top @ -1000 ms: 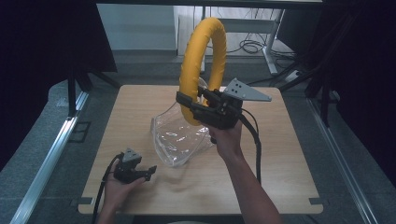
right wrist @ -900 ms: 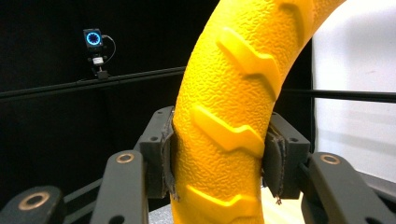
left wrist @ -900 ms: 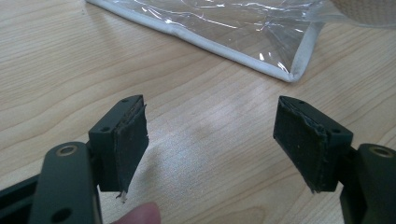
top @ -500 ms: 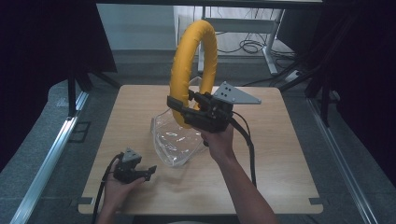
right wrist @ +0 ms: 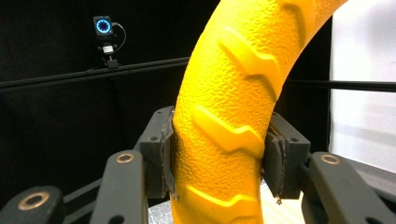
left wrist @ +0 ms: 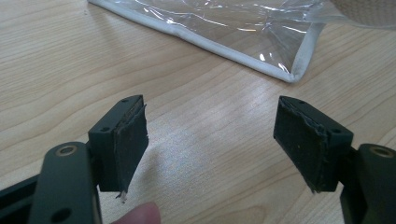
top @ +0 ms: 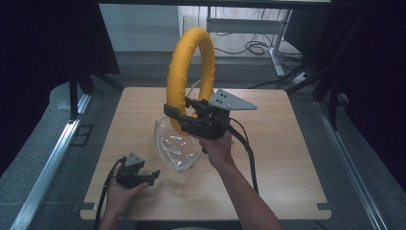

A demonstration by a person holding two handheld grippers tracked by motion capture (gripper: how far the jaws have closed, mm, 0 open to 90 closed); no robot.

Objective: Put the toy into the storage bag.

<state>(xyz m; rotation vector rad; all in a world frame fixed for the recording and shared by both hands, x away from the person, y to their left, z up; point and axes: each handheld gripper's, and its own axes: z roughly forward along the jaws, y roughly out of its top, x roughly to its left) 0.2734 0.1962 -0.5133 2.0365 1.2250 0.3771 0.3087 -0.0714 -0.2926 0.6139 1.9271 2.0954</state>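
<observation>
Yellow textured foam ring (top: 187, 72) with raised chevron ribs stands upright above the wooden table (top: 287, 158), its top cut off in your right gripper view; your right gripper (top: 176, 115) pinches its lower arc. At seven o'clock, your left gripper (top: 154, 175) rests spread, beside the clear plastic bag (top: 174, 146)

Both forearms are bare, without sleeves. The right gripper (top: 173, 113) has a black body with a grey three-cornered plate (top: 232, 101) on top, which has several small holes, and a black cable hangs from it along the forearm. The left gripper (top: 154, 175), near the front edge of the table (top: 297, 158), is also black with a smaller grey plate and a black cable. Its pads (left wrist: 130, 140) are dark with frayed edges, and the links have brass-coloured rivets.
</observation>
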